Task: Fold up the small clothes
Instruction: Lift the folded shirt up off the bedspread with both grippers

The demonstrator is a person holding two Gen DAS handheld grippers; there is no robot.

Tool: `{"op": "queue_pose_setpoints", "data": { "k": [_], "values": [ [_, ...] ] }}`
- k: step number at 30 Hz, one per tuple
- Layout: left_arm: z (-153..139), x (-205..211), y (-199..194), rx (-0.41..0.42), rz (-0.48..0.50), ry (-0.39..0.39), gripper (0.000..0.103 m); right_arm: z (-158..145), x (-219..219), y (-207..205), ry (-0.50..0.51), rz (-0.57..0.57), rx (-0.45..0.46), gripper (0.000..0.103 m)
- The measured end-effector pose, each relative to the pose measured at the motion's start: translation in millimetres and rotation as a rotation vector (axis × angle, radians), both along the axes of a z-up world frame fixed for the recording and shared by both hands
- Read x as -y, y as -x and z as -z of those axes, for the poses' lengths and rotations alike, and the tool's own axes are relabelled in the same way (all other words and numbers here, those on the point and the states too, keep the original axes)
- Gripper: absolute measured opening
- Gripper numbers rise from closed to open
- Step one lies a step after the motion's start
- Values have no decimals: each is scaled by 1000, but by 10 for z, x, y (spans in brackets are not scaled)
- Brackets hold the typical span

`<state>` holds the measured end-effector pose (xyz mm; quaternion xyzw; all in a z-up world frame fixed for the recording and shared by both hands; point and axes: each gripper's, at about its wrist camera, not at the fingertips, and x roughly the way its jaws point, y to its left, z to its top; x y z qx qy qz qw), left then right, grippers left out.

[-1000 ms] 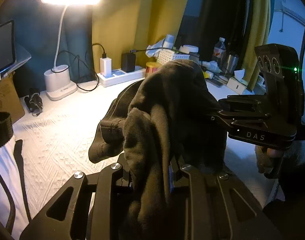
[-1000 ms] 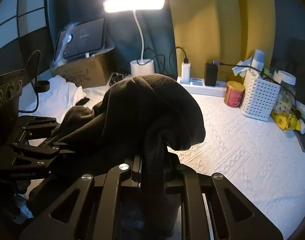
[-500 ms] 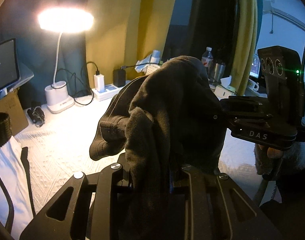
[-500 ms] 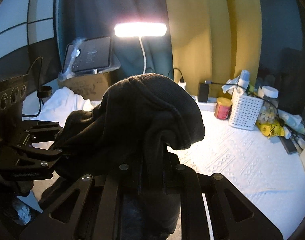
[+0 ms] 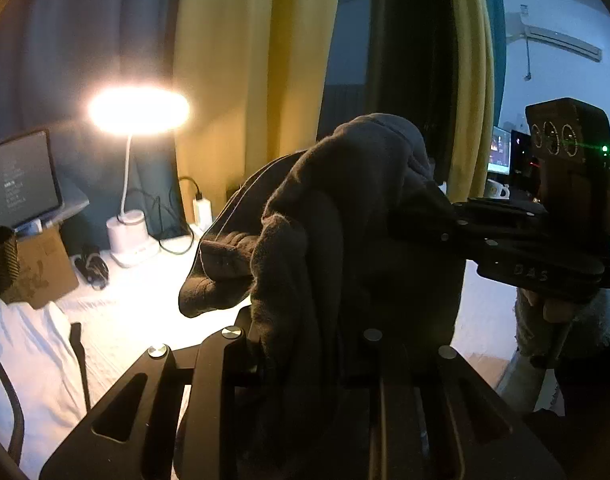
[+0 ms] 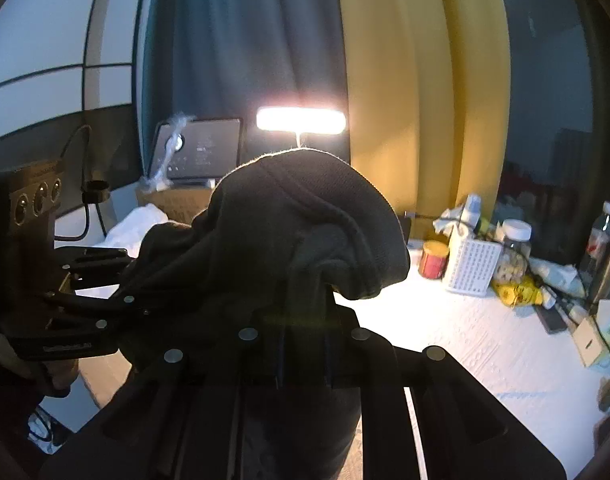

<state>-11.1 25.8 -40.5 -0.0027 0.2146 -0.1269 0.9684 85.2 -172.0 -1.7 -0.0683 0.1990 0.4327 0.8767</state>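
Garment rose clear of worktop with both hands; left tool and right tool stayed clamped on it, ready for shaking out.

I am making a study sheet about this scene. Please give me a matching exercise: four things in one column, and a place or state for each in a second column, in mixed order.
Things:
1. dark garment
2. desk lamp
3. red can
4. tablet

Places or states:
A. switched on, glowing
B. beside the white basket
C. propped on a cardboard box
D. clamped by the left gripper and the right gripper, up off the table

Pairs: 1-D, 2-A, 3-B, 4-C
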Motion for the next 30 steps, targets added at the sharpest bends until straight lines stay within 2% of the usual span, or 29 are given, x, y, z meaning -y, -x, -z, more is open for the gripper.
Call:
{"op": "queue_pose_setpoints", "data": {
  "k": [17, 30],
  "values": [
    [-404, -56, 451, 163, 16, -33, 22, -588, 108, 535, -78, -10, 161, 15],
    [-582, -238, 756, 246, -26, -51, 21, -904, -73, 844, -94, -64, 255, 14]
  ]
}}
